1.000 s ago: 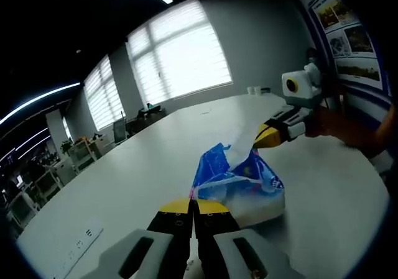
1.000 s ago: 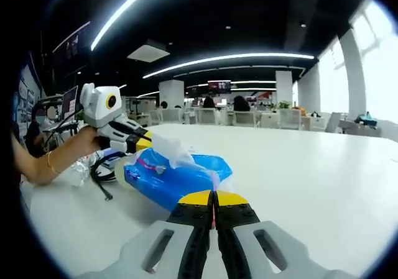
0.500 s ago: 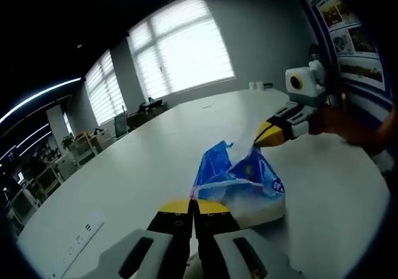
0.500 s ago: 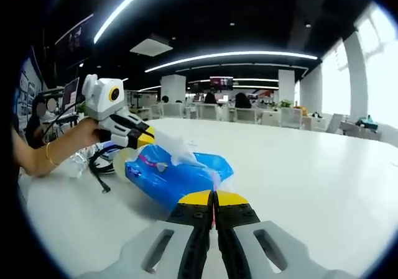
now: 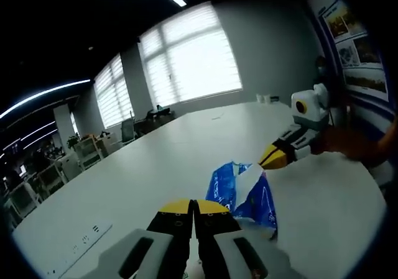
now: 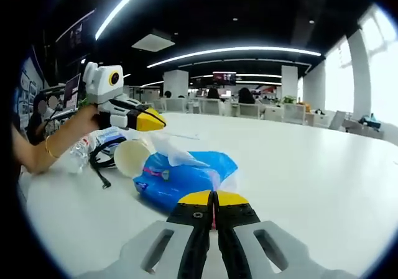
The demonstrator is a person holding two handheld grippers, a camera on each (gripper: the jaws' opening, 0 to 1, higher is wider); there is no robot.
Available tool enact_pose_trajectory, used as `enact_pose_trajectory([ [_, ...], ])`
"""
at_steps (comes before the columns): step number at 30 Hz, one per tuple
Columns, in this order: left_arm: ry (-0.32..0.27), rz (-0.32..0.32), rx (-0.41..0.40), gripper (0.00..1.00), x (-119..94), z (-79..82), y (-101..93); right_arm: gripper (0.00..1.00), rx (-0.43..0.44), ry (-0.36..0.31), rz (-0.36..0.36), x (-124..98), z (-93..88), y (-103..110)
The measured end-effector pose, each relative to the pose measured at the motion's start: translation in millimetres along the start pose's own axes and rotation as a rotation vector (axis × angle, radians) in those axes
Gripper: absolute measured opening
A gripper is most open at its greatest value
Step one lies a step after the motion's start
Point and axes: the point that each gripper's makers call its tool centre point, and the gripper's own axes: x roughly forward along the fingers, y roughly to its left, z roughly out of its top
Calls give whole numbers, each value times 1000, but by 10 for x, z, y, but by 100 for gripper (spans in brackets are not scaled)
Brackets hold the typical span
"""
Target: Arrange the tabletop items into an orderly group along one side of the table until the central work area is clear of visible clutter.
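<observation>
The blue tissue pack [image 6: 186,176] lies on the white table [image 6: 323,173], its near wrapper corner clamped in the right gripper [image 6: 213,199], apparently for dragging it aside. The left gripper [image 6: 155,120], jaws together and empty, hovers above the paper cup [image 6: 129,158] and black cable [image 6: 102,161] at the left edge.

**Open table beyond the pack, crowded left edge**

In the right gripper view, the white tabletop [image 6: 323,167] lies bare to the right and far side. Directly ahead sits a blue plastic tissue pack [image 6: 180,176]. To its left stand a tipped paper cup [image 6: 130,158], a coiled black cable [image 6: 102,161] and a clear plastic bottle [image 6: 79,156], blocking that side.
</observation>
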Motion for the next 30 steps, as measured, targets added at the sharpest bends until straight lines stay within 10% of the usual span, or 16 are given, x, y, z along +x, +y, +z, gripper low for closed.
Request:
enact_pose_trajectory([
  [16, 4, -31, 39, 6, -35, 71, -58, 0, 19, 6, 15, 10, -28, 20],
  [30, 128, -113, 263, 18, -221, 14, -68, 0, 20, 8, 35, 44, -34, 56],
])
